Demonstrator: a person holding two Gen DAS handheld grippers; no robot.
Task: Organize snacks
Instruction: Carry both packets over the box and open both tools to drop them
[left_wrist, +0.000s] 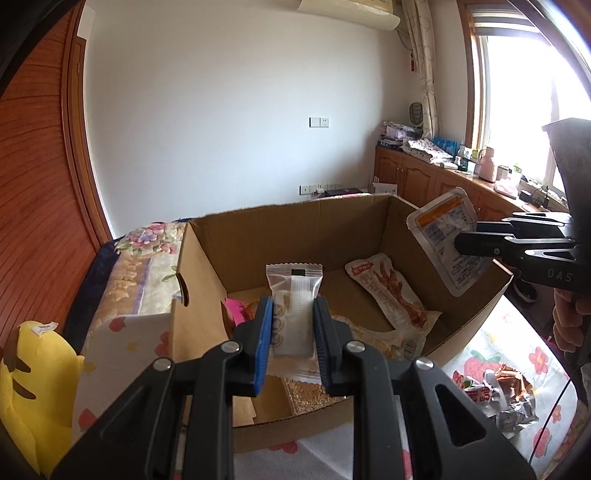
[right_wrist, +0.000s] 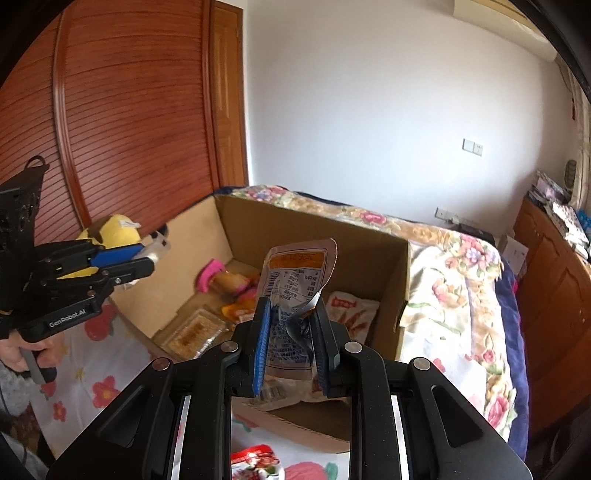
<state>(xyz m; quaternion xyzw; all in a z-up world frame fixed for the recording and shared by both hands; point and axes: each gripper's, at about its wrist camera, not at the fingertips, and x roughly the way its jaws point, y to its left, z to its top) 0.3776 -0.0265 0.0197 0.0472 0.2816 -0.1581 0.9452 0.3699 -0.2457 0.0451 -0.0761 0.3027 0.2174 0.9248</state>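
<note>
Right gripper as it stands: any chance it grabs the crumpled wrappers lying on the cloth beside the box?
Probably not yet. The right gripper is shut on a silver pouch above the cardboard box, so it would need to drop that first. The crumpled wrappers lie uncovered outside the box.

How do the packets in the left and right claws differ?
Left claw holds a small white packet, flat and upright, with a zigzag top edge. Right claw holds a larger grey pouch with an orange band and printed text, crumpled where it is pinched. Shared: each is clamped at its lower part and held over the cardboard box.
</note>
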